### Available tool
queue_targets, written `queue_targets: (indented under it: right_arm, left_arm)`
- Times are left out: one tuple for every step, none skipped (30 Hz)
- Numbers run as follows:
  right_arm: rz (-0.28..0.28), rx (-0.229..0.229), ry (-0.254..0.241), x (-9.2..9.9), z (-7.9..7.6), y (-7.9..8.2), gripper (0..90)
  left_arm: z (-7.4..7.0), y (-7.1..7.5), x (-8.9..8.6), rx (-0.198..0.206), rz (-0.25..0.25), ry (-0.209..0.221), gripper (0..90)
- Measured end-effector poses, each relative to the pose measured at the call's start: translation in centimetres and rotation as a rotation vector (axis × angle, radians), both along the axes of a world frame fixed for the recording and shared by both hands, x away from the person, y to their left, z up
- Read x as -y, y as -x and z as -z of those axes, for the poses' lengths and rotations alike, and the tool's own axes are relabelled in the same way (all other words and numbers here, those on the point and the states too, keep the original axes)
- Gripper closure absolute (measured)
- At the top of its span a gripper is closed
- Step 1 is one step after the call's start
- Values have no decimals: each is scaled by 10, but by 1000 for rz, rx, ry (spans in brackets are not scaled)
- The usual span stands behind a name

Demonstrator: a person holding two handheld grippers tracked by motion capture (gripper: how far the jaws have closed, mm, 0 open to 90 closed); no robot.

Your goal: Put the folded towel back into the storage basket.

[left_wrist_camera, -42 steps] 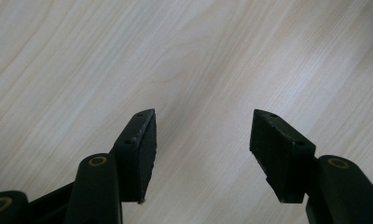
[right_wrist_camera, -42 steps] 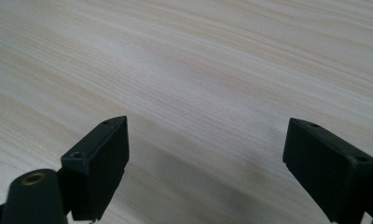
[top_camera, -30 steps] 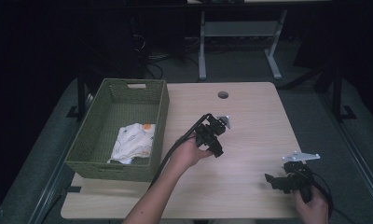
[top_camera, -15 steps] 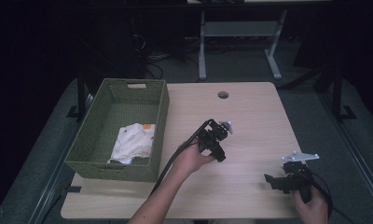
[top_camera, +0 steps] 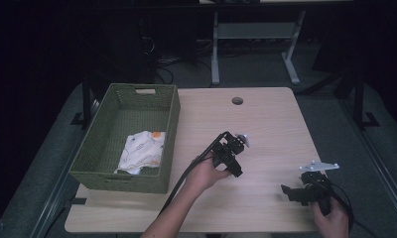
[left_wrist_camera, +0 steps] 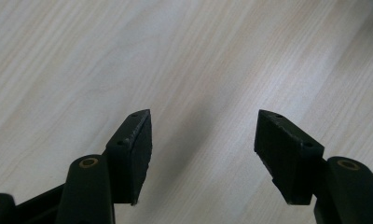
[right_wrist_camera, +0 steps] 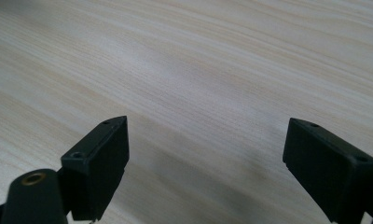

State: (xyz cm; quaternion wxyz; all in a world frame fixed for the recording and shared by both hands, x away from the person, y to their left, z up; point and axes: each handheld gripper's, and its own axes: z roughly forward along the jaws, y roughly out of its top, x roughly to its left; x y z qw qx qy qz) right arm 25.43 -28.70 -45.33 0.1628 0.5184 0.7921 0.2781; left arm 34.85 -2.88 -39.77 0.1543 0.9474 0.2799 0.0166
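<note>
Both grippers empty, jaws spread: left gripper mid-table, right gripper near front right edge. White patterned cloth lies in the green woven basket. Looks done; bare wooden table, nothing left out.

A dark green woven basket holds a white cloth with faint print and 1 orange patch. The table is pale wood-grain; both grippers' jaws are black.
</note>
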Motion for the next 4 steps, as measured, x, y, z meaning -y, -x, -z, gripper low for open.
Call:
queue_targets:
  right_arm:
    - [0,1,1,0,0,0,142]
    - [3,-1,0,0,0,0,142]
    - [5,0,-2,0,0,0,142]
    - [5,0,-2,0,0,0,142]
  left_arm:
    - [1,0,0,0,-1,2,369]
    - [1,0,0,-1,-2,4,367]
    - [1,1,0,-2,-2,3,367]
    - [1,0,0,-2,-1,3,367]
